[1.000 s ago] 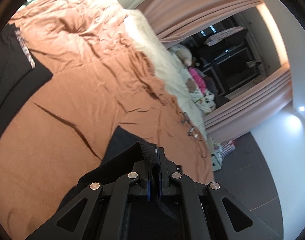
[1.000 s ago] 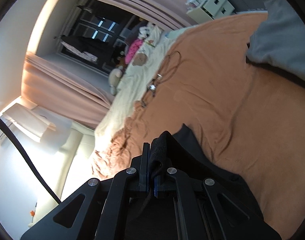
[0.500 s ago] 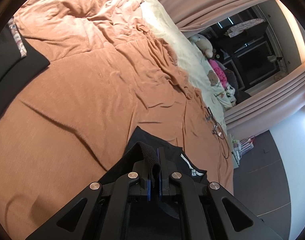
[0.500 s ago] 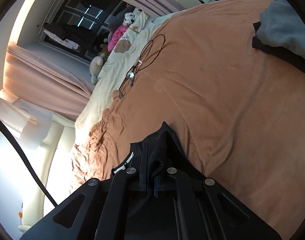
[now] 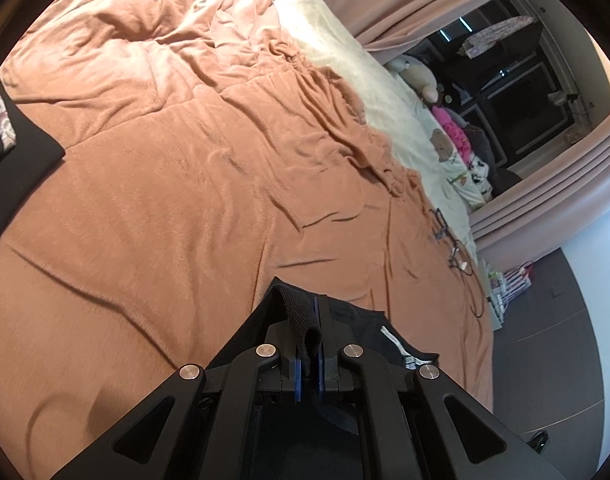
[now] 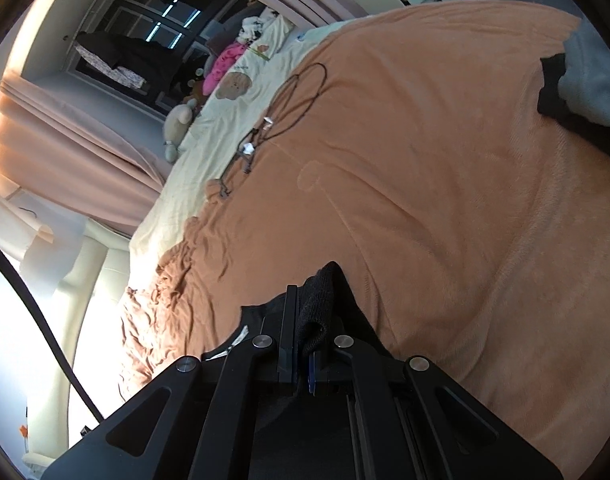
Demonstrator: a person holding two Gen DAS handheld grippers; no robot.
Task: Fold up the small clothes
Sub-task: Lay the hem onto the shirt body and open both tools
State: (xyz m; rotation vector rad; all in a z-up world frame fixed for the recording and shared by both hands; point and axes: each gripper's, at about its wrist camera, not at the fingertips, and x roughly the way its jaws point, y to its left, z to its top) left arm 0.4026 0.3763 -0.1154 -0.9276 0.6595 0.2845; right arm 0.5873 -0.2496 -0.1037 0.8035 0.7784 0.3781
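1. Judging from the black garment (image 5: 357, 320) held over the orange blanket (image 5: 185, 200), folding looks barely begun.
2. The left gripper (image 5: 309, 344) pinches one edge of it; the right gripper (image 6: 305, 340) pinches another.
3. The garment's body hangs hidden below both grippers, so its type and creases cannot be told.
4. Beyond the blanket's edges, another dark cloth (image 5: 13, 160) is cut off.

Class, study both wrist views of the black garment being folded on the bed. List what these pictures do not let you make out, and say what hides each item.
- Black garment: its type and full shape; both views, the gripper bodies cover most of it.
- White label: its print; left wrist view, too small.
- Dark clothing: cut off by the left wrist view's edge.
- Grey fabric: cut off by the right wrist view's edge.
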